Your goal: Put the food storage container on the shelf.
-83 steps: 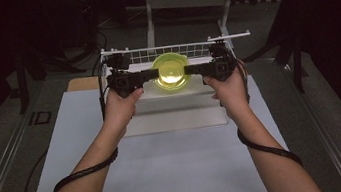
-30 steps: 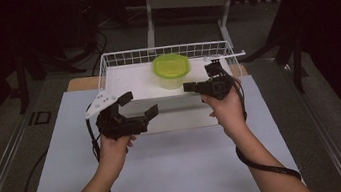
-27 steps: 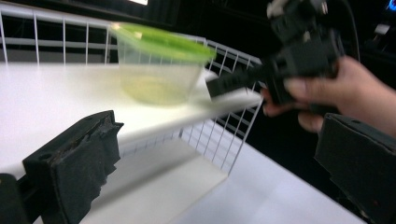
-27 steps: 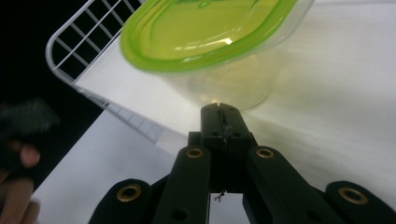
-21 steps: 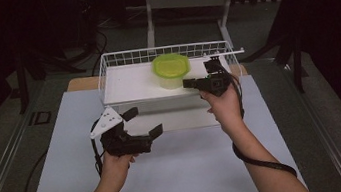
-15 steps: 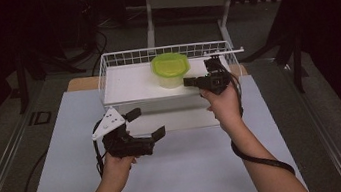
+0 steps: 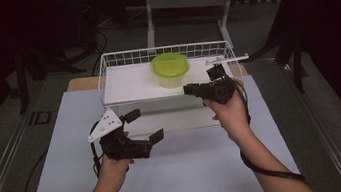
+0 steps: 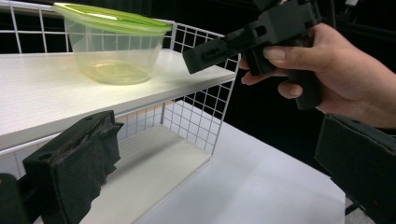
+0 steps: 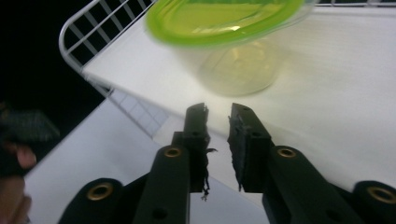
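Observation:
A clear tub with a green lid (image 7: 171,70) stands on the top board of a white wire shelf (image 7: 126,84). My left gripper (image 7: 145,126) hovers over the table in front of the shelf, its jaws wide open and empty. In the left gripper view (image 8: 217,130) the tub (image 8: 116,46) sits up on the shelf (image 8: 37,102), to the left. My right gripper (image 7: 189,90) is by the shelf's front right edge, pointing left, jaws nearly together with nothing between them. The right gripper view (image 9: 218,112) has the tub (image 9: 233,51) just beyond the jaw tips, not touching.
The shelf has a wire rim (image 7: 162,51) around its back and sides and a lower board (image 8: 154,168). It stands on a white table mat (image 7: 194,173). Dark floor, stands and cables lie beyond the table.
Both grippers held the tub at the shelf; it now stands alone. The left gripper pulled back toward the person and lower, jaws open. The right gripper stayed by the shelf's right front.

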Available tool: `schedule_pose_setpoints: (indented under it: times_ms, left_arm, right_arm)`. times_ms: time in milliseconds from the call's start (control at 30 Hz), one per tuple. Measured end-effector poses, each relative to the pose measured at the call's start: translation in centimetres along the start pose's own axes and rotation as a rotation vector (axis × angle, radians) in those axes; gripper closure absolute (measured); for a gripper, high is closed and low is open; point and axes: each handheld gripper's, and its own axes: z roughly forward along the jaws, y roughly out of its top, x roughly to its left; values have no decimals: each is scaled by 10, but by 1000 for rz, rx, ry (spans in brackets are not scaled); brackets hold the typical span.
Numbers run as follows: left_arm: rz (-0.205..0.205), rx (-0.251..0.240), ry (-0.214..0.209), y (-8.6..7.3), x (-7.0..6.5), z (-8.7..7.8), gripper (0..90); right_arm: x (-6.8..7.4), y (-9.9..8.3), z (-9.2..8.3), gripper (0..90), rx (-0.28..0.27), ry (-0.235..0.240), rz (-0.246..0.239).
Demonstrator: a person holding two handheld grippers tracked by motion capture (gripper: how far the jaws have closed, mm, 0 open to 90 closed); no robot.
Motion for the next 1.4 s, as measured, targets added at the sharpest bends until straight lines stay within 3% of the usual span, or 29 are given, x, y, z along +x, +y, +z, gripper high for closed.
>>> schedule_pose_setpoints:
  times_ms: [133,300,400,533,700,1000,1400]
  left_arm:
    - [20,17,7,-4,-3,-2,3]
    - [-21,8,-6,-11,-4,-7,3]
    - [19,14,5,-13,-7,-9,3]
    - [17,5,-12,-14,-9,-11,2]
    - [33,17,-20,-20,-13,-13,2]
    - [61,48,-33,-36,-18,-18,2]
    - [52,101,-59,-65,-21,-20,3]
  right_arm:
    - [9,-12,-6,629,-18,15,-51]
    - [17,-32,-9,458,-39,41,-99]
    - [20,-43,-10,327,-56,41,-147]
    - [22,-56,-11,195,-67,54,-202]
    - [20,-68,-11,156,-91,75,-202]
    - [15,-96,-10,156,-94,55,-215]
    - [4,-137,-13,157,-88,70,-200]
